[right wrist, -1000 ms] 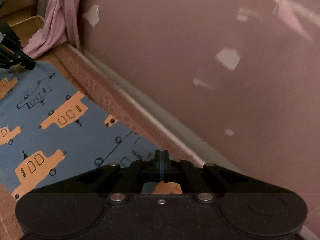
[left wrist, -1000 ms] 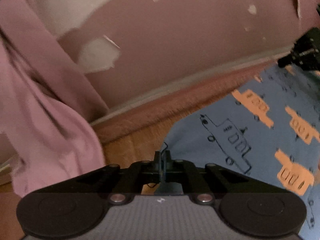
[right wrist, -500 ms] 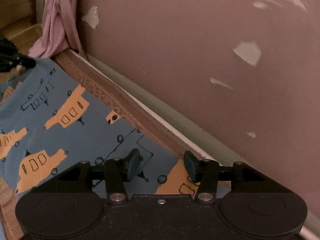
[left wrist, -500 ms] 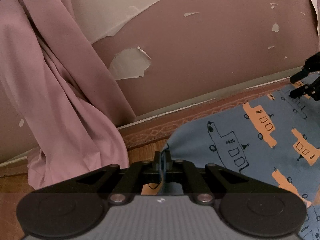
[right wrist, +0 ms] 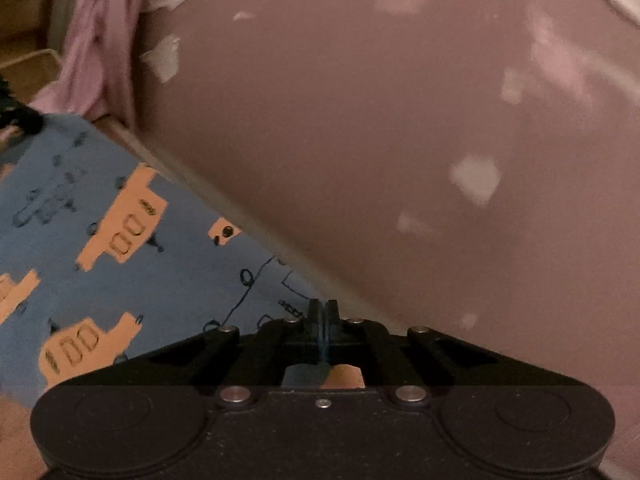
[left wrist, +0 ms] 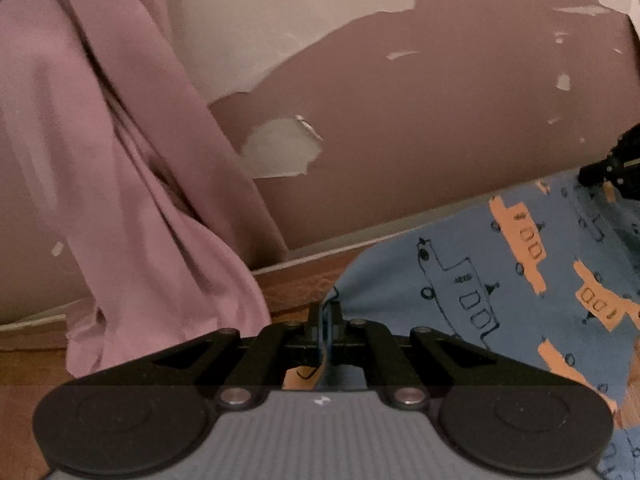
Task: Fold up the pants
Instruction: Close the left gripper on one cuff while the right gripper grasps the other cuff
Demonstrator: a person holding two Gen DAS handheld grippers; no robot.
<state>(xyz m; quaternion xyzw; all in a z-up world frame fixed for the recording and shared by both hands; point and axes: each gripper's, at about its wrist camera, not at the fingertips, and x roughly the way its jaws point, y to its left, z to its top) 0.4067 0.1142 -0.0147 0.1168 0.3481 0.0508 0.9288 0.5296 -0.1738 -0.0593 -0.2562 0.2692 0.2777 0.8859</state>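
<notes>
Home room, peeling mauve wall [left wrist: 400,128], pink curtain [left wrist: 120,200], wooden floor [left wrist: 24,372]

Half a second back, right tongs [right wrist: 323,312] stood spread apart above the blue pants [right wrist: 172,280]; now pressed together on a fold of that cloth, as a second ago. In the right wrist view, pants edge raised toward 12 o'clock, covering the patterned border strip beside the wall. In the left wrist view, right tongs [left wrist: 612,168] shifted up toward 2 o'clock, cloth there lifted and creased.
</notes>
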